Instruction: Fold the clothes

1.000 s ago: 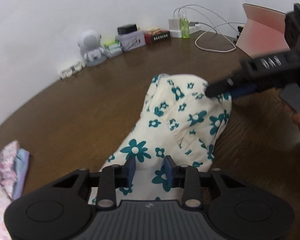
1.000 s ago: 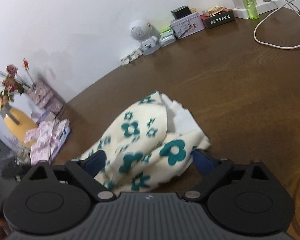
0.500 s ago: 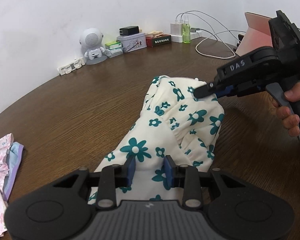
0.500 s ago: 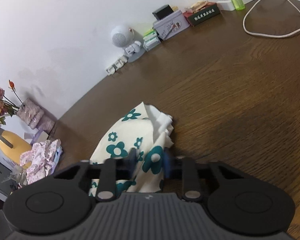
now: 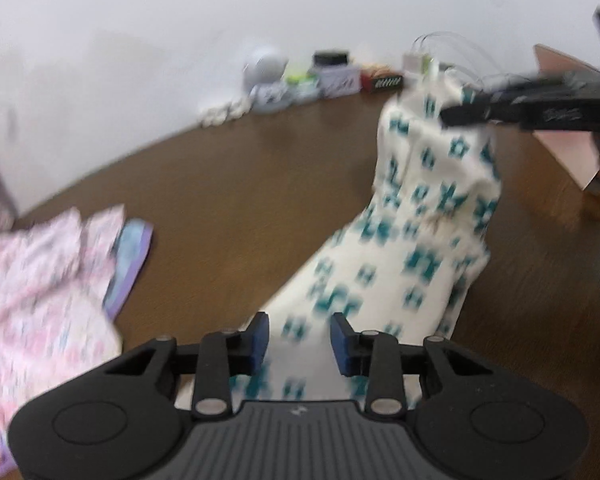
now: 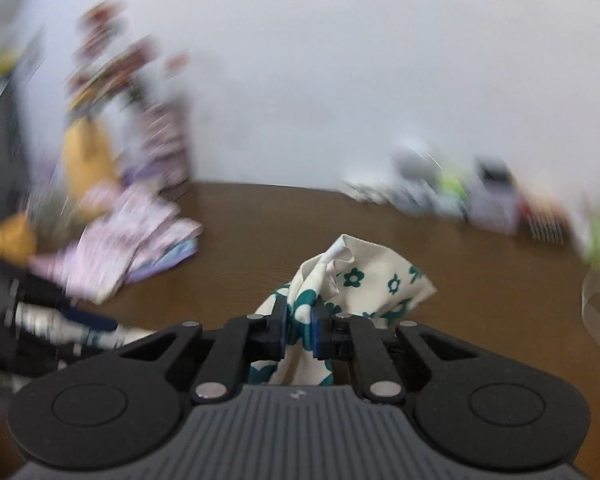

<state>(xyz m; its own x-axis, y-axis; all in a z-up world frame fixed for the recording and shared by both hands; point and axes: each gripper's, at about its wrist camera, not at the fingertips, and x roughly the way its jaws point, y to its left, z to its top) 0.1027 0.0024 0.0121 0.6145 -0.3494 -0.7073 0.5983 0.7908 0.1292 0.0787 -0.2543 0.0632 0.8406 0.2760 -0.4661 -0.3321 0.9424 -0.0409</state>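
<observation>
The cream garment with teal flowers (image 5: 428, 240) hangs stretched between the two grippers above the brown wooden table (image 5: 228, 208). The right gripper (image 6: 299, 330) has its blue-padded fingers pressed together on a bunched corner of the cloth, which puffs up past the pads and hangs down behind them. In the left wrist view that same gripper reaches in from the upper right, its tip at the garment's top edge, and the fabric drapes down from it toward the camera. The left gripper (image 5: 298, 338) has the lower end of the cloth running between its fingers, but the pads stand somewhat apart with fabric filling the gap — whether they actually pinch it I cannot tell. Both views are blurred. To the left on the table lies a pile of pink printed clothes (image 5: 48, 276) over something pale blue and purple. Along the white wall at the back stand small items — a round white figure (image 5: 266, 76), boxes and white cables.
</observation>
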